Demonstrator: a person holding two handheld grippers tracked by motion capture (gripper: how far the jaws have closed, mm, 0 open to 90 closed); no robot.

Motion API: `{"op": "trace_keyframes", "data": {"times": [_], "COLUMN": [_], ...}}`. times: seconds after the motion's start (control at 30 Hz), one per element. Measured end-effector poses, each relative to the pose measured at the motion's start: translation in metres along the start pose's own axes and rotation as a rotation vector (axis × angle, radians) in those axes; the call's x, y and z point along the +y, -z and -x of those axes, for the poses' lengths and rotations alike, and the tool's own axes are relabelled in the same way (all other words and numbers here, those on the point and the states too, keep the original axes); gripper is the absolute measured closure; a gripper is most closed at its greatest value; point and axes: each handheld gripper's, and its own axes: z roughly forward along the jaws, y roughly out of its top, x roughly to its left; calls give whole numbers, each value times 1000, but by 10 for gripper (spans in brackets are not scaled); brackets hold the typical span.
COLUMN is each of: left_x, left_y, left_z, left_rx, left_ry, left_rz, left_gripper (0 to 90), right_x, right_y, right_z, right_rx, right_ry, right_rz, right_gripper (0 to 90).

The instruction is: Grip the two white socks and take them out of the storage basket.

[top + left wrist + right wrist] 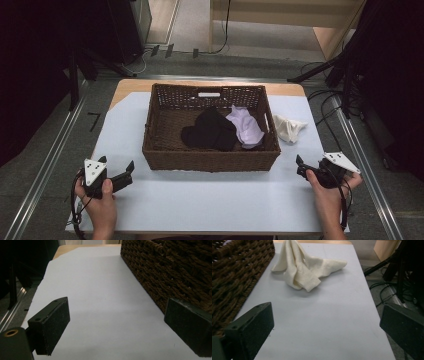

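Two claws rest parted and empty at the near corners of the white bench (pixel 210 200), flanking a wicker basket (pixel 210 160) holding black (pixel 210 131) and lilac garments (pixel 246 127); a cream cloth (pixel 304 267) lies outside, ahead of the right claw (pixel 327 325), opposite the left claw (pixel 117 327)

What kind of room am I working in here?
Probably a lab or recording studio, not a home: dark stand legs and loose cables ring the table, and metal floor rails flank it.
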Motion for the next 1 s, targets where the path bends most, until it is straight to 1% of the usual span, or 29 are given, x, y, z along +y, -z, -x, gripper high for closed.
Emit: {"op": "trace_keyframes", "data": {"times": [0.03, 0.07, 0.1, 0.13, 0.17, 0.23, 0.33, 0.43, 0.47, 0.53, 0.57, 0.63, 0.7, 0.73, 0.8, 0.9, 0.93, 0.97, 1.0], "left_x": [0, 0, 0, 0, 0, 0, 0, 0, 0, 0, 0, 0, 0, 0, 0, 0, 0, 0, 0], "left_y": [0, 0, 0, 0, 0, 0, 0, 1, 0, 0, 0, 1, 0, 0, 1, 1, 1, 1, 1], "left_z": [0, 0, 0, 0, 0, 0, 0, 0, 0, 0, 0, 0, 0, 0, 0, 0, 0, 0, 0], "left_rx": [1, 1, 2, 2, 1, -2, -1, -1, -2, -2, -2, -1, -1, 0, 2, 2, 1, 1, 2], "left_ry": [0, 0, -1, -1, -1, -2, 0, 0, 1, 1, 1, 1, 1, 1, 0, 0, -1, -1, -1], "left_rz": [0, 0, 2, 3, 3, 4, 9, 2, 8, 8, 8, 7, 9, 9, 9, 9, 9, 9, 10], "left_gripper": [71, 71, 66, 66, 42, 39, 25, 15, 14, 9, 9, 9, 9, 9, 9, 9, 9, 9, 9], "right_x": [-1, -1, -3, -3, -6, -8, -12, -16, -18, -21, -21, -25, -27, -30, -32, -34, -36, -36, -39], "right_y": [2, 2, 8, 8, 14, 18, 26, 32, 33, 36, 36, 40, 42, 46, 50, 53, 56, 56, 60], "right_z": [1, 1, 3, 3, 6, 9, 15, 21, 24, 28, 28, 33, 34, 37, 40, 42, 44, 44, 47], "right_rx": [10, 10, 19, 19, 30, 42, 48, 46, 47, 45, 45, 47, 50, 59, 62, 55, 48, 48, 38], "right_ry": [-1, -1, -6, -6, -12, -15, -13, -21, -18, -25, -25, -37, -33, -50, -65, -57, -58, -58, -53], "right_rz": [5, 5, 8, 8, 20, 29, 35, 32, 35, 32, 32, 31, 36, 43, 45, 52, 42, 42, 42], "right_gripper": [0, 0, 0, 0, 0, 0, 0, 0, 0, 0, 0, 0, 0, 0, 0, 0, 0, 0, 0]}}
